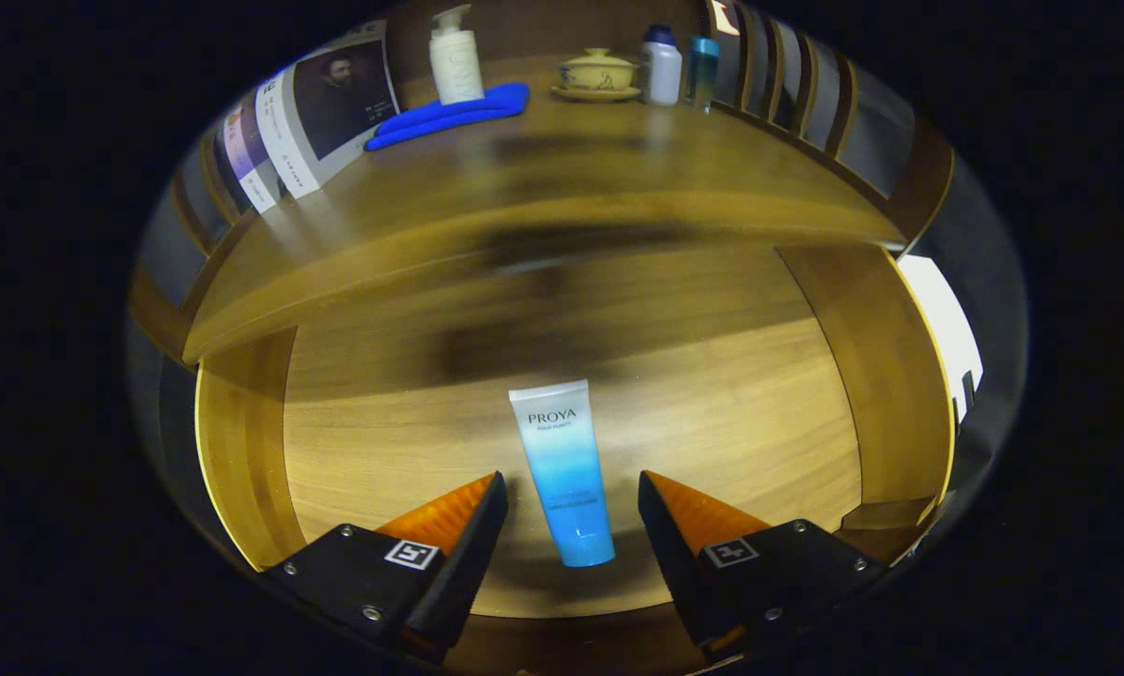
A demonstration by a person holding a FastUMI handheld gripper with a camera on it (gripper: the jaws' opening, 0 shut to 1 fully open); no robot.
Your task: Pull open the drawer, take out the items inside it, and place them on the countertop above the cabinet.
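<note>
1. I see the drawer pulled open under the countertop.
2. A tube lies flat on the drawer floor, cap end toward me.
3. My gripper stands wide open; the tube sits between the fingers, neither touching it (nothing held).
4. Beyond the tube, on the countertop: a blue cloth, a pump bottle on it, a lidded cup on a saucer, and two small bottles beside that.

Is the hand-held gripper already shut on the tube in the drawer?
No, the hand-held gripper is open, its fingers apart on either side of the tube, not touching.
</note>
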